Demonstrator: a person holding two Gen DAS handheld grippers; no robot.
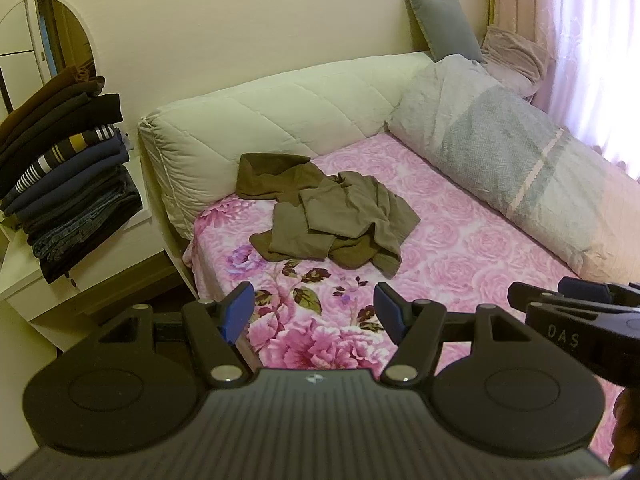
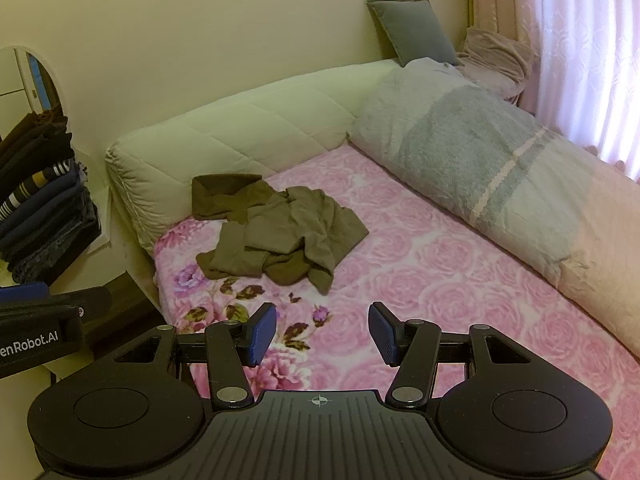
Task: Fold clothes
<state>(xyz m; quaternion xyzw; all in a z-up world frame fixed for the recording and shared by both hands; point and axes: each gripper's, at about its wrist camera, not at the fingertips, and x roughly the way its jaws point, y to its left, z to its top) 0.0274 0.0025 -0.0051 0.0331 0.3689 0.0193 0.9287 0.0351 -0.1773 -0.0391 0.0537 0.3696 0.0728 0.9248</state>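
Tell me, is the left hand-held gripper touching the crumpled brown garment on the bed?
Apart. The left wrist view shows the left hand-held gripper open, with bare pink floral blanket between its fingertips and the brown garment.

Both cameras sit behind their own tool and look forward and downward across the bed (image 1: 460,248) from its near end.

The left wrist view looks past the left tool (image 1: 314,312), fingers apart. It stands slightly further left, taking in more of the stacked clothes (image 1: 68,184) at far left; the right tool (image 1: 576,308) intrudes at its right edge.

The right wrist view looks past the right tool (image 2: 322,334), with the left tool (image 2: 48,320) at its left edge.

Both share the crumpled olive garment (image 2: 280,236), headboard (image 2: 240,128) and rolled duvet (image 2: 480,160). Distances appear moderate, though fisheye distortion makes this uncertain.
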